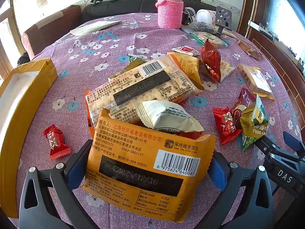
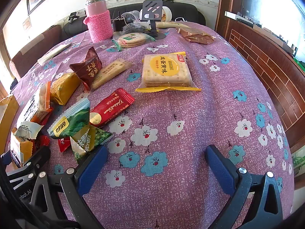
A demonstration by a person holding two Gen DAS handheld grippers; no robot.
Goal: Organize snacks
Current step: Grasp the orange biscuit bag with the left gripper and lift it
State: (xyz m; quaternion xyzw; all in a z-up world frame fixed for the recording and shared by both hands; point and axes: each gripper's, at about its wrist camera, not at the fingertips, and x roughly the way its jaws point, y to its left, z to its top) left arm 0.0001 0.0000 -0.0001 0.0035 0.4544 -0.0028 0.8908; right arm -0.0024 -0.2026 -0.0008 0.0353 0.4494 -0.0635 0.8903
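An orange cracker packet (image 1: 144,171) lies barcode-up between the fingers of my left gripper (image 1: 149,152), which is wide open. Whether the blue pads (image 1: 217,169) touch its sides I cannot tell. Its far end leans on a pile: a white wrapper (image 1: 167,116) and a clear cracker pack (image 1: 141,89). A red candy (image 1: 55,145) lies to the left. My right gripper (image 2: 156,150) is open over bare tablecloth with nothing between its fingers. Ahead of it lie a square cracker pack (image 2: 165,72), a red Golden Crown packet (image 2: 110,106) and green pea packets (image 2: 72,120).
An open yellow cardboard box (image 1: 24,99) stands at the table's left edge. At the back are a pink knit-covered thermos (image 2: 99,22), a phone stand (image 2: 152,13), round biscuits (image 2: 131,39) and a brown packet (image 2: 196,36). A wooden wall panel (image 2: 266,66) runs along the right.
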